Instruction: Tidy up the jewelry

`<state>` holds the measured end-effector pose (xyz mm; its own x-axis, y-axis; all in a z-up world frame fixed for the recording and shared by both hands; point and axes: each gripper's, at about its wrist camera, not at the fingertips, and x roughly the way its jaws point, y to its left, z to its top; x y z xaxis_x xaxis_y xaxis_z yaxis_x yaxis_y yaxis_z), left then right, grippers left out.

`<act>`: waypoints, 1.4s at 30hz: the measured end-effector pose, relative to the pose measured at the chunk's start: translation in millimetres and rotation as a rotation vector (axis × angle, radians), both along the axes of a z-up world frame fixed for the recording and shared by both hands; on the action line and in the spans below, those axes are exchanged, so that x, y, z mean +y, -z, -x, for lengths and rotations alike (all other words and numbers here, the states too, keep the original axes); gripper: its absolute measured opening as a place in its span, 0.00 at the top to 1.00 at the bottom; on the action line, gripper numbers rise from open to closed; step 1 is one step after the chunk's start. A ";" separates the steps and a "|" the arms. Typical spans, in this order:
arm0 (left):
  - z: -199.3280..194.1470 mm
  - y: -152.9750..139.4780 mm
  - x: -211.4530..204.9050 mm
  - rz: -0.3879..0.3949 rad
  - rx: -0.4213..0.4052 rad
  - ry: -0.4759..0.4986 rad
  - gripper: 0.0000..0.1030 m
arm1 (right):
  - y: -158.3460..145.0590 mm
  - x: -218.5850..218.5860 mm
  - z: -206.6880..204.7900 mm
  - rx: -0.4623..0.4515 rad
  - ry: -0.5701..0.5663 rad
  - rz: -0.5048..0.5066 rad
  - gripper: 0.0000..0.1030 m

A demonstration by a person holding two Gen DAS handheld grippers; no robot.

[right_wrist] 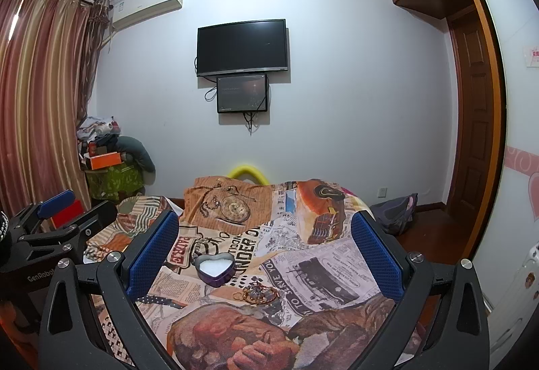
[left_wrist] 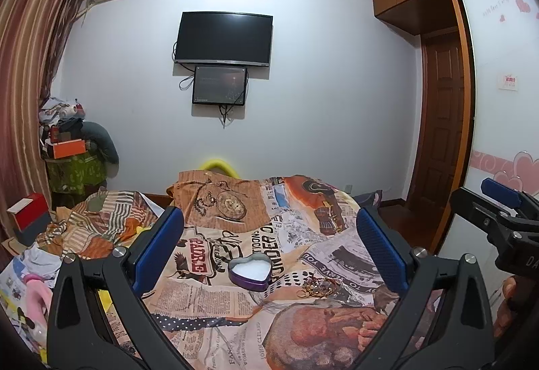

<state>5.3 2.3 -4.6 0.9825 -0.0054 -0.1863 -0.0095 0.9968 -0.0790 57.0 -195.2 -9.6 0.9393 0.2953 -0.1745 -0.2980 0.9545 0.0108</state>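
A purple heart-shaped tin [left_wrist: 249, 272] with a white lining lies open on the printed bedspread; it also shows in the right wrist view [right_wrist: 215, 268]. A small heap of gold-coloured jewelry [left_wrist: 316, 286] lies just right of it, also in the right wrist view [right_wrist: 257, 295]. My left gripper [left_wrist: 269, 248] is open and empty, held above the bed short of the tin. My right gripper [right_wrist: 266, 248] is open and empty, short of the jewelry. Each gripper shows at the edge of the other's view, the right one [left_wrist: 502, 201] and the left one [right_wrist: 54, 205].
The bedspread [left_wrist: 235, 319] covers the bed. Crumpled striped bedding [left_wrist: 101, 222] and a red box [left_wrist: 28, 215] lie at the left. A stack of boxes and clothes [left_wrist: 70, 147] stands in the far left corner. A wardrobe and door [left_wrist: 441, 121] are at the right.
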 end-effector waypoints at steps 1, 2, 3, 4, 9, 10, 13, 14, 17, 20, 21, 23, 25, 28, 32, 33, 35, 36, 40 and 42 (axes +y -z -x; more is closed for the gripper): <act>-0.4 -1.7 0.9 0.005 0.002 0.002 0.00 | 0.0 1.0 0.6 0.000 0.000 0.001 0.01; -0.7 -1.8 1.5 0.008 0.002 0.003 0.00 | 2.0 1.2 0.0 0.000 0.000 0.002 0.01; -0.9 -2.0 2.1 0.010 0.003 0.003 0.00 | 7.3 0.1 -2.4 0.001 0.000 0.001 0.01; -1.1 -2.1 2.5 0.012 0.003 0.003 0.00 | 7.5 -0.2 -2.4 0.001 0.000 0.000 0.01; -3.3 -1.2 3.1 0.006 0.007 -0.004 0.00 | 7.9 -1.1 -2.7 0.003 0.001 -0.004 0.01; -3.9 -0.6 0.6 0.002 0.008 -0.004 0.00 | 8.2 -0.8 -2.7 0.005 0.001 -0.004 0.01; -5.4 0.5 -0.7 0.001 0.012 -0.003 0.00 | 9.6 -2.5 -4.3 0.008 0.003 -0.006 0.01; -5.5 0.6 -0.8 0.001 0.012 -0.003 0.00 | 9.3 -2.6 -4.5 0.009 0.003 -0.006 0.01; -5.9 0.7 -1.2 0.000 0.011 -0.005 0.00 | 7.6 -4.1 -4.6 0.010 0.003 -0.009 0.01; -6.4 1.0 -1.6 -0.001 0.011 -0.006 0.00 | 7.9 -4.1 -4.7 0.010 0.002 -0.009 0.01; -6.6 1.2 -1.8 -0.001 0.012 -0.007 0.00 | 8.2 -4.0 -4.6 0.010 0.003 -0.008 0.01; -6.7 0.6 -0.9 0.002 0.013 -0.008 0.00 | 8.2 -4.0 -4.8 0.010 0.004 -0.007 0.01; -7.9 1.4 -1.2 0.008 0.017 -0.007 0.00 | 8.1 -4.4 -5.3 0.012 0.004 -0.008 0.01; -9.0 1.5 -1.5 0.011 0.021 -0.006 0.00 | 8.3 -4.8 -5.4 0.015 0.003 -0.012 0.01; -9.4 1.7 -0.4 0.012 0.021 -0.006 0.00 | 7.9 -4.8 -4.8 0.013 0.002 -0.012 0.01; -9.5 1.8 -0.1 0.013 0.021 -0.006 0.00 | 7.8 -4.9 -5.0 0.013 0.002 -0.012 0.01; -9.6 2.0 0.5 0.016 0.021 -0.007 0.00 | 7.7 -4.9 -4.9 0.013 0.003 -0.012 0.01; -9.7 2.1 0.9 0.017 0.021 -0.007 0.00 | 7.8 -5.0 -4.7 0.013 0.003 -0.012 0.01; -11.2 2.9 -1.6 0.016 0.021 -0.007 0.00 | 7.5 -5.2 -4.9 0.013 0.003 -0.013 0.01; -12.0 3.2 -1.9 0.016 0.020 -0.006 0.00 | 7.5 -5.5 -4.6 0.012 0.003 -0.014 0.01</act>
